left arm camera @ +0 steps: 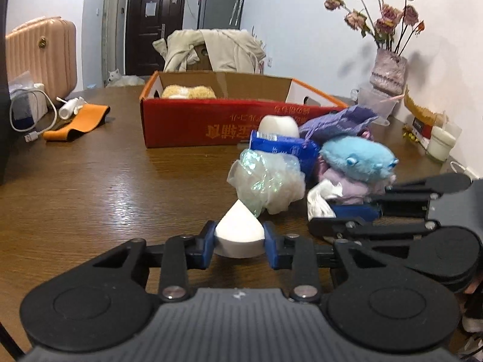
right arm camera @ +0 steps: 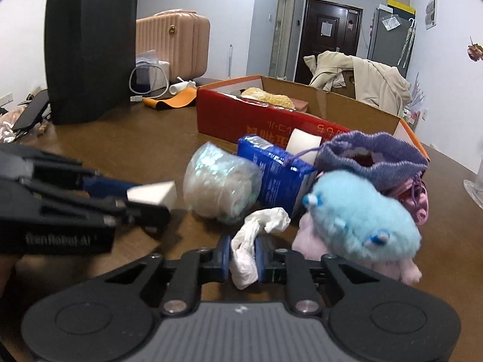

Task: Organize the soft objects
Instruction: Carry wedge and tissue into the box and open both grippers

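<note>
My left gripper [left arm camera: 240,249] is shut on a white wedge-shaped sponge [left arm camera: 238,232], low over the wooden table [left arm camera: 105,187]. In the right wrist view the same sponge [right arm camera: 154,194] shows between the left gripper's blue pads. My right gripper [right arm camera: 243,259] is shut on a crumpled white cloth [right arm camera: 253,241]; the left wrist view shows that cloth [left arm camera: 320,199] at the right gripper's tips. Behind lie a clear iridescent plastic bundle [left arm camera: 265,181], a blue tissue pack [left arm camera: 286,147], a light blue plush [right arm camera: 359,214], a purple knit pouch [right arm camera: 374,157] and a white sponge block [left arm camera: 279,125].
A red cardboard box [left arm camera: 217,120] with a tan plush inside [left arm camera: 187,92] stands behind the pile. A black paper bag [right arm camera: 90,48], a pink case [right arm camera: 175,45], an orange strap [left arm camera: 75,122] and a cable lie to the left. A vase of dried flowers [left arm camera: 388,69] stands at the right.
</note>
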`<state>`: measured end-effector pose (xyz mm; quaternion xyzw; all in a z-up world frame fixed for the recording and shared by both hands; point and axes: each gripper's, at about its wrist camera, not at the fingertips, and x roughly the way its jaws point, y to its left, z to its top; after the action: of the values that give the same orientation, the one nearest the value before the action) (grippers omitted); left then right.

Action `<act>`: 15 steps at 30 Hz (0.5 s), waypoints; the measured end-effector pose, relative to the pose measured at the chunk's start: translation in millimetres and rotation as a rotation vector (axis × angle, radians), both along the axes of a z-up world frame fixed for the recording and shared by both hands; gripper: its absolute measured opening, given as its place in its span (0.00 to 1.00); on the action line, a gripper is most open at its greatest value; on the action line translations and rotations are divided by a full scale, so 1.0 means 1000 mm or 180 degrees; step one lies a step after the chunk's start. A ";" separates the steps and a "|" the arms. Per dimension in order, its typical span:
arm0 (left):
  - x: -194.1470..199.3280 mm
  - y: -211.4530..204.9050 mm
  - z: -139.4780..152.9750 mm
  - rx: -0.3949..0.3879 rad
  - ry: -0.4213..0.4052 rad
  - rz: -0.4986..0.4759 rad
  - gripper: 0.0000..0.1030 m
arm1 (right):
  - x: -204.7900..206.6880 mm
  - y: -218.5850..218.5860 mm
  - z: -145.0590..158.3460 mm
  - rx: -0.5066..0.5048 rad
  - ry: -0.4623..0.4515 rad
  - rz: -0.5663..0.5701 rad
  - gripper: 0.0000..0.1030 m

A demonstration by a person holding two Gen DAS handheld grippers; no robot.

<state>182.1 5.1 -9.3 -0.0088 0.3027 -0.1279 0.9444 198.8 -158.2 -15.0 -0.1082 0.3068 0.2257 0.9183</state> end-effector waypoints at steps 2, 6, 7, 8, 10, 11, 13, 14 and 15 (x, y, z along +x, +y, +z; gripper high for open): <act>-0.011 0.000 0.006 0.0000 -0.0059 0.0004 0.33 | -0.014 -0.005 0.004 0.0055 -0.0038 -0.0014 0.14; -0.033 0.000 0.021 -0.0010 -0.0192 0.0024 0.33 | -0.045 -0.019 0.017 0.0159 -0.0174 -0.0061 0.13; -0.037 -0.001 0.024 -0.0012 -0.0225 0.0025 0.33 | -0.052 -0.022 0.020 0.0186 -0.0214 -0.0075 0.13; -0.041 -0.003 0.027 -0.0018 -0.0251 0.0032 0.33 | -0.059 -0.026 0.024 0.0223 -0.0259 -0.0094 0.13; -0.047 -0.005 0.033 -0.0034 -0.0297 0.0023 0.33 | -0.069 -0.032 0.030 0.0301 -0.0326 -0.0112 0.13; -0.050 -0.007 0.036 -0.0042 -0.0318 0.0014 0.33 | -0.073 -0.034 0.032 0.0324 -0.0350 -0.0114 0.13; -0.052 -0.011 0.039 -0.0036 -0.0350 -0.0016 0.33 | -0.076 -0.037 0.035 0.0351 -0.0377 -0.0111 0.13; -0.053 -0.013 0.041 -0.0029 -0.0362 -0.0024 0.33 | -0.077 -0.038 0.036 0.0357 -0.0384 -0.0109 0.13; -0.052 -0.015 0.042 -0.0025 -0.0365 -0.0034 0.33 | -0.076 -0.037 0.036 0.0363 -0.0394 -0.0115 0.13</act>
<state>130.5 -9.5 32.3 -0.0035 0.2476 -0.1345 0.9595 122.6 -195.4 21.3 -0.0640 0.2381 0.2190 0.9441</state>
